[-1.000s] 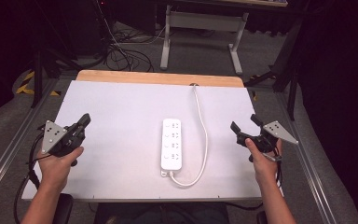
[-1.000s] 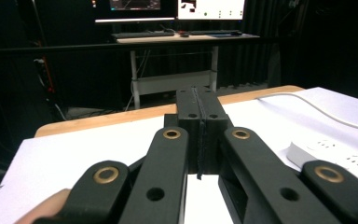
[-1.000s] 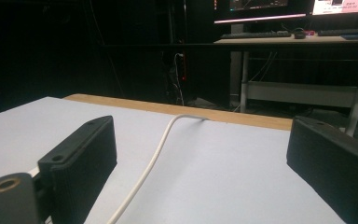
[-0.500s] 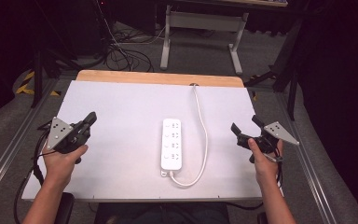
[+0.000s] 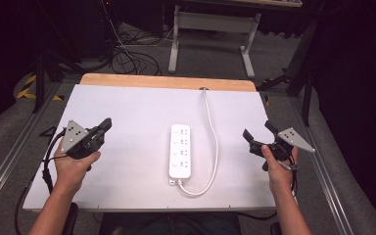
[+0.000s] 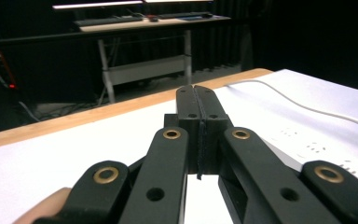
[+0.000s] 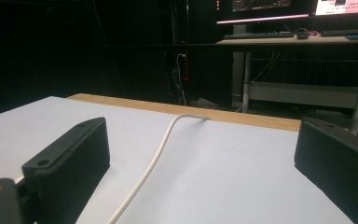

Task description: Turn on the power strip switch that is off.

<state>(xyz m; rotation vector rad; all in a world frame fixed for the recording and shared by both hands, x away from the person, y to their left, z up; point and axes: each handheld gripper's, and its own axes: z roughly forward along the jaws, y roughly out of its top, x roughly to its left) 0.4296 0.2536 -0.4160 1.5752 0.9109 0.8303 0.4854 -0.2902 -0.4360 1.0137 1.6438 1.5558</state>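
- White plastic power strip [image 5: 180,151], long and rectangular with several rows of sockets, lies flat near the middle of the white-topped table [image 5: 127,107] in the high view. Its long axis runs from 12 to 6 o'clock. Its white cord [image 5: 214,142] leaves the 6 o'clock end, loops round to 3 o'clock of the body and runs up to the wooden far edge [image 5: 166,81] at 12 o'clock.
- In the same view my left gripper [image 5: 104,126] is held at 9 o'clock of the strip, well apart from it, and my right gripper [image 5: 259,131] at 3 o'clock, beyond the cord, also well apart.
- My guess is that the strip is light, rigid and rather smooth, so it could slide on the table. I would pinch it across its narrow width near mid-length. The cord is limp and would trail and tug.
- In the left gripper view, my left jaws are pressed together with nothing between them. The strip's socket holes show faintly at about 4 o'clock, with the cord beyond.
- In the right gripper view, my right jaws stand wide apart and empty. The cord runs between them toward the wooden edge at 12 o'clock.
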